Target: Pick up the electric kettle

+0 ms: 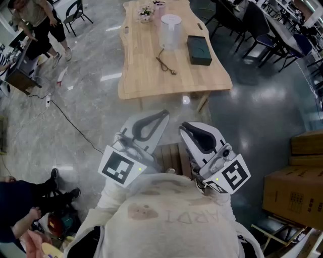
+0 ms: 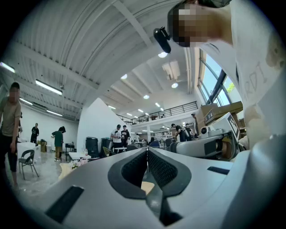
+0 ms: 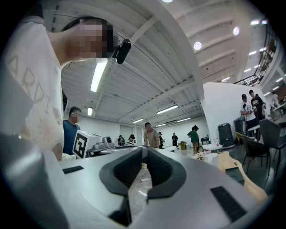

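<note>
The electric kettle (image 1: 170, 31), white and translucent with a lid, stands on the far part of a light wooden table (image 1: 146, 80). Its dark cord (image 1: 165, 64) trails toward the table's near edge. Both grippers are held close to the person's chest, well short of the table. My left gripper (image 1: 164, 114) points at the table with its jaws shut and nothing between them; its own view shows the dark pads (image 2: 134, 170) meeting at the tip (image 2: 147, 151). My right gripper (image 1: 184, 126) sits beside it, also shut and empty (image 3: 144, 151).
A black box (image 1: 199, 50) lies right of the kettle, and a small flower pot (image 1: 146, 13) stands at the table's far end. A wooden stool (image 1: 169, 157) is under the grippers. Cardboard boxes (image 1: 300, 181) stand at right, chairs (image 1: 262, 30) beyond. People stand at far left (image 1: 38, 20); a cable (image 1: 70, 123) crosses the floor.
</note>
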`<state>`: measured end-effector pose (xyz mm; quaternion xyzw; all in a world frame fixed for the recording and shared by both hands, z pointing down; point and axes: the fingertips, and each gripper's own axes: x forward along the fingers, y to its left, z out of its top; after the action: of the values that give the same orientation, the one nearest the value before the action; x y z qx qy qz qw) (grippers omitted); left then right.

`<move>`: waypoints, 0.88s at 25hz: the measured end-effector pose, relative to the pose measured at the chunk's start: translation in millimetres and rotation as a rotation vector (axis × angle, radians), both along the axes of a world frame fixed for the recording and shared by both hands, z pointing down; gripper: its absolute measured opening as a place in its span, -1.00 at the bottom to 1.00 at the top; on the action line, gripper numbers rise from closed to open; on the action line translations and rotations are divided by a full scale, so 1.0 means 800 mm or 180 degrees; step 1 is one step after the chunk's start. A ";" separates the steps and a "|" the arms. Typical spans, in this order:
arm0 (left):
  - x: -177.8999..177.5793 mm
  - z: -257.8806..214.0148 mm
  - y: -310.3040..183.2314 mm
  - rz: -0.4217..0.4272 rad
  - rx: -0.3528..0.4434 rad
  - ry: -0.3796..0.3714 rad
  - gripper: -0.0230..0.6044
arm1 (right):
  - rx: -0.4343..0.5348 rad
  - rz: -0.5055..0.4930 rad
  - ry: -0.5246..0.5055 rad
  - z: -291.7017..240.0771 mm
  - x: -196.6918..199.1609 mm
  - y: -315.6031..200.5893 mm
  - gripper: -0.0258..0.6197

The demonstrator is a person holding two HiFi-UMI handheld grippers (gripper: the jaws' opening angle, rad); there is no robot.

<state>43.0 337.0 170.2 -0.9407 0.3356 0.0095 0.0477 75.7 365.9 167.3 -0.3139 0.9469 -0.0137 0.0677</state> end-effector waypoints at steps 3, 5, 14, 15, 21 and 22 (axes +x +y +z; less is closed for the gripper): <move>-0.005 0.003 -0.005 -0.0016 -0.0020 -0.0031 -0.88 | 0.0005 -0.0003 0.0015 0.001 -0.004 -0.006 -0.78; -0.009 0.004 -0.008 -0.0025 -0.0034 -0.0024 -0.88 | 0.0003 -0.0002 0.0023 0.001 -0.007 -0.009 -0.78; -0.021 0.003 -0.025 -0.0032 -0.0014 -0.0007 -0.88 | -0.0007 0.0030 0.0052 0.003 -0.017 -0.024 -0.78; -0.023 0.002 -0.027 -0.0031 -0.0012 -0.0005 -0.88 | -0.0009 0.0034 0.0058 0.004 -0.018 -0.026 -0.78; -0.040 0.005 -0.045 -0.0010 0.0005 -0.0046 -0.88 | 0.0014 0.0122 -0.0003 0.001 -0.028 -0.049 -0.78; -0.044 0.006 -0.049 0.0001 0.0024 -0.0047 -0.88 | 0.0013 0.0132 0.0014 0.002 -0.032 -0.054 -0.78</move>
<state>7.6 297.9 174.7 -0.9407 0.3350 0.0039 0.0537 50.1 322.7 169.0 -0.3333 0.9404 -0.0097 0.0665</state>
